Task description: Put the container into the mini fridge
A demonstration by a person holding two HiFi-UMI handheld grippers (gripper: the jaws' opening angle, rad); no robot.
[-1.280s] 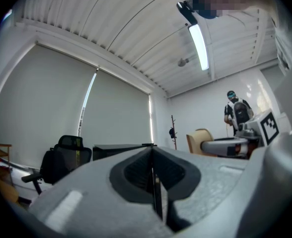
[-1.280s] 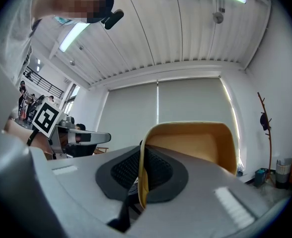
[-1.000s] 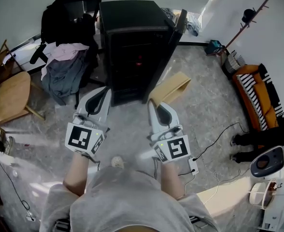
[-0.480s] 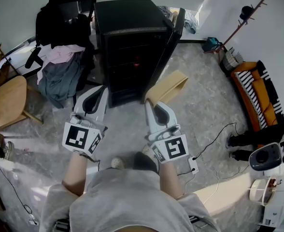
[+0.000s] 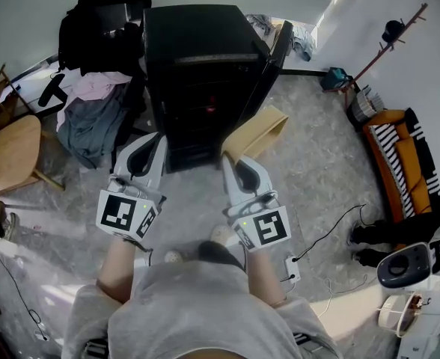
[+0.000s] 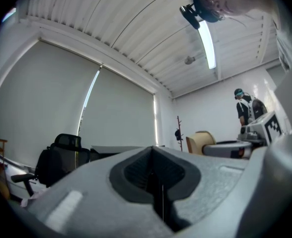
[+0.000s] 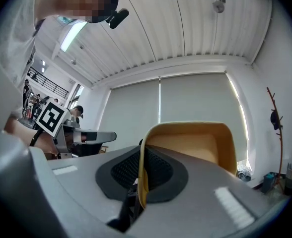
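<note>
1. Clamping one thin wall of the tan, open-topped rectangular plastic container (image 5: pixel 259 133), my right gripper (image 5: pixel 233 161) has both jaws pressed onto that wall. The right gripper view shows the edge pinched between the dark ribbed pads.
2. From those jaws the container sticks out toward 1 o'clock, held in the air above the grey speckled floor (image 5: pixel 317 170), its far end close to the open door.
3. My left gripper (image 5: pixel 153 139) hangs beside the right one at its 9 o'clock. Its jaws are closed together with nothing between them, as the left gripper view shows.
4. At 12 o'clock from both grippers stands the black box-shaped mini fridge (image 5: pixel 197 58), its dark inside facing me. The container is outside it, just in front.
5. The fridge's black door (image 5: pixel 275 51) is swung open at the fridge's 3 o'clock side.
6. At 10 o'clock a black office chair (image 5: pixel 100 21) carries a heap of pink and grey clothes (image 5: pixel 93 111).
7. At 9 o'clock is a round wooden table (image 5: pixel 10 152).
8. At 3 o'clock lies an orange cushion with a striped cloth (image 5: pixel 399 155).
</note>
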